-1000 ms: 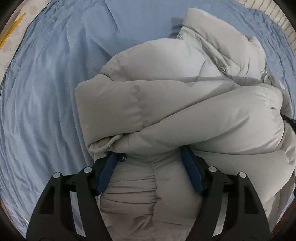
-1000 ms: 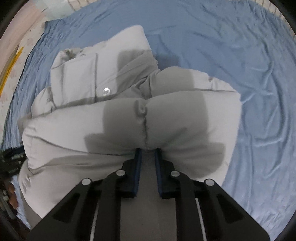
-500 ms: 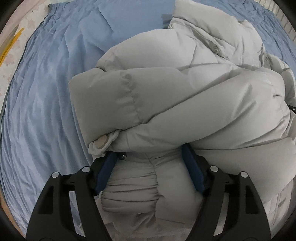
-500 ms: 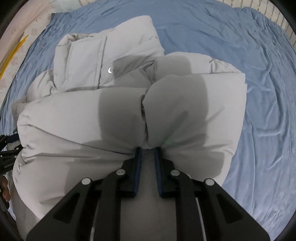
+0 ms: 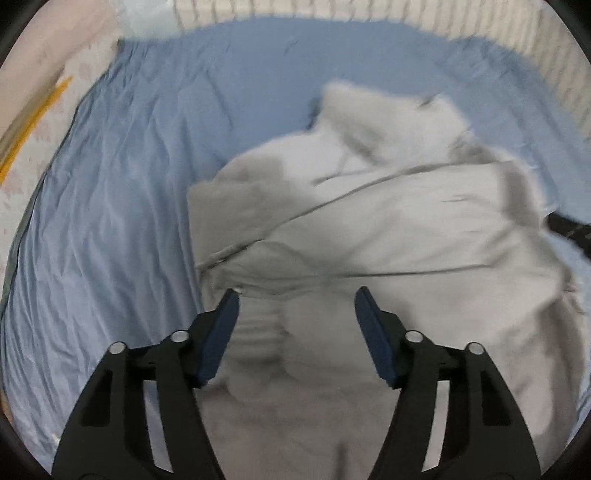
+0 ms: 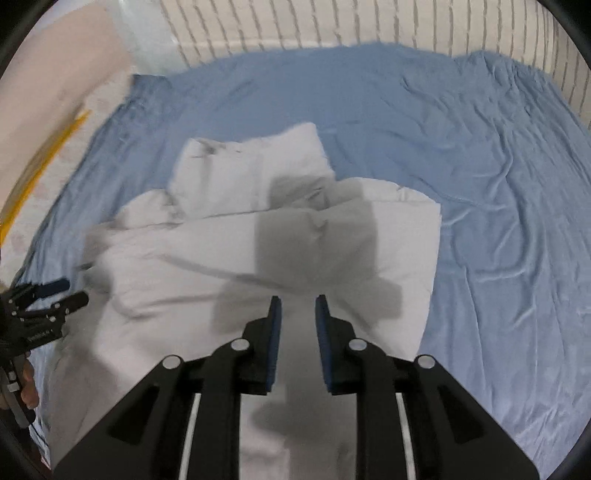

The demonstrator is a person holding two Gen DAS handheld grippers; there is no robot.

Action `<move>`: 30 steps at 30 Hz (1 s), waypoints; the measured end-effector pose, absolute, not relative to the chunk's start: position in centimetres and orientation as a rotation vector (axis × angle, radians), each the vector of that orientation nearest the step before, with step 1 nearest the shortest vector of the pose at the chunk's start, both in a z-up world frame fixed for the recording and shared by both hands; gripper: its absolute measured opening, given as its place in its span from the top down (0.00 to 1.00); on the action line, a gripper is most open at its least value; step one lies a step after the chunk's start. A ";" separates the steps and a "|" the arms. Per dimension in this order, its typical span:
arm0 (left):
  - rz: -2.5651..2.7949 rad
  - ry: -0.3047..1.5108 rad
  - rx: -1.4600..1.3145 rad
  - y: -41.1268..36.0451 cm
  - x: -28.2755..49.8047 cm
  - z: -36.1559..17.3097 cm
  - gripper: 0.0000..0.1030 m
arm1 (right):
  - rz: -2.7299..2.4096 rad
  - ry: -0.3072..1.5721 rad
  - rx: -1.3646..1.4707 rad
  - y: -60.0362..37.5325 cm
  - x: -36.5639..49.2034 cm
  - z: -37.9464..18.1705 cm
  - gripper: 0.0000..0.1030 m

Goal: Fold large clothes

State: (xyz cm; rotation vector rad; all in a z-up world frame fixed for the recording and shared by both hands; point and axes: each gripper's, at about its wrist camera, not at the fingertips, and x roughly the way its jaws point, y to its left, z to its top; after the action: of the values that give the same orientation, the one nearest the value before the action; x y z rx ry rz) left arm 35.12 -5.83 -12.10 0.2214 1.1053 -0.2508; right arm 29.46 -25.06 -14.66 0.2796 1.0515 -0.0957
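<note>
A pale grey puffer jacket lies folded in a bundle on the blue bed sheet, collar end away from me. My left gripper is wide open above the jacket's near left part, holding nothing. In the right wrist view the jacket lies below my right gripper, whose jaws stand a little apart and hold nothing. The left gripper also shows at the left edge of the right wrist view. The left wrist view is motion-blurred.
The blue sheet spreads wide to the right and beyond the jacket. A white ribbed wall or headboard runs along the far edge. A pale floor with yellow stripes lies to the left.
Both grippers have let go of the jacket and pulled back and up. The right jaws, shut on a fold before, now stand apart. The jacket has dropped onto the sheet.
</note>
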 end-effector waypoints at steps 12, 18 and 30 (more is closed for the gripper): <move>-0.254 1.288 0.242 -7.6 37.1 -19.2 0.54 | -0.109 1.187 0.201 -21.9 29.9 -21.1 0.82; -0.227 1.279 0.307 -9.0 38.2 -20.5 0.54 | -0.136 1.240 0.166 -21.5 31.8 -22.6 0.82; -0.221 1.260 0.346 -11.7 37.1 -22.2 0.54 | -0.130 1.243 0.173 -21.7 31.4 -23.3 0.83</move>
State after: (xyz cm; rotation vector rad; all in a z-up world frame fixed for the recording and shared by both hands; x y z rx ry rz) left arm 37.12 -11.69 -22.17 0.3458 1.2600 -0.2209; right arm 31.43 -21.74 -23.29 0.1732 1.2427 -0.1303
